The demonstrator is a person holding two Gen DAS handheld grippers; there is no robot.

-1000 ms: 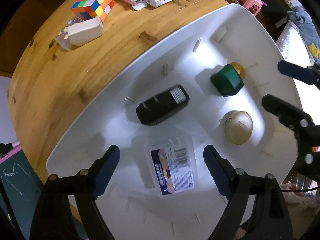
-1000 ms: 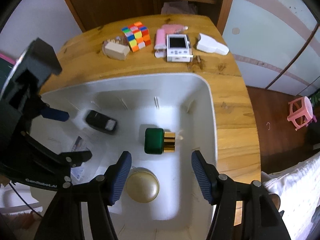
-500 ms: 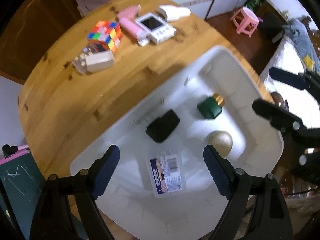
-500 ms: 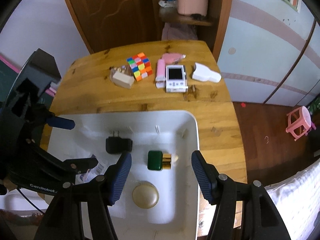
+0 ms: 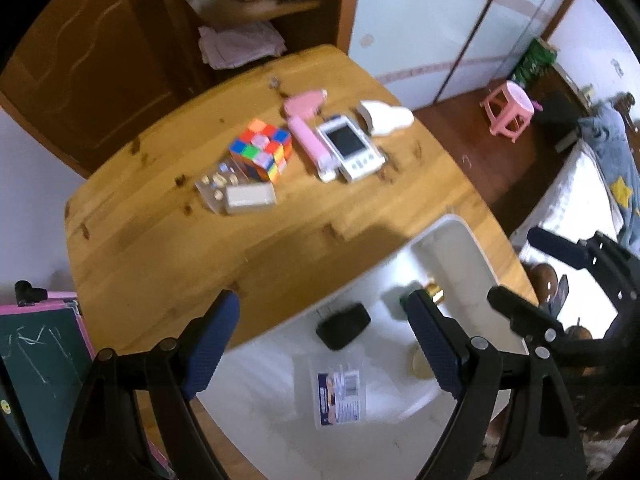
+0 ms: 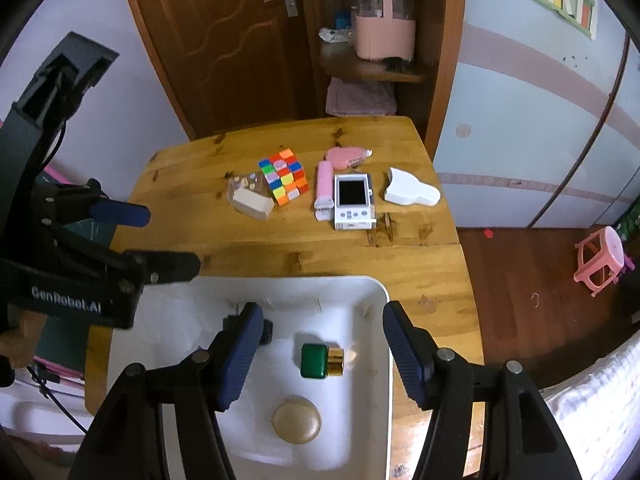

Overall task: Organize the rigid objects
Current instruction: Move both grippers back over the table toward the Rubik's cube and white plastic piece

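A white bin [image 6: 372, 292] sits at the near end of the wooden table [image 6: 280, 248]. In it lie a green box with a gold cap [image 6: 320, 360], a gold dome [image 6: 297, 424], a black adapter [image 5: 343, 325] and a clear labelled case [image 5: 340, 392]. On the table lie a colourful cube [image 6: 285, 176], a beige block [image 6: 252, 202], a pink tube [image 6: 324, 184], a white handheld device [image 6: 353, 200] and a white curved object [image 6: 412, 192]. My left gripper [image 5: 324, 340] and right gripper [image 6: 322, 352] are open and empty, high above the bin.
A pink heart-shaped item [image 6: 344, 158] lies behind the pink tube. A small clear bag of bits [image 5: 218, 184] lies by the beige block. A pink stool [image 6: 600, 258] stands on the floor at right. A brown door and shelf stand behind the table.
Both grippers have risen and pulled back from the bin, so the table and room now show. The clear labelled case stays in the bin. Both stay open.
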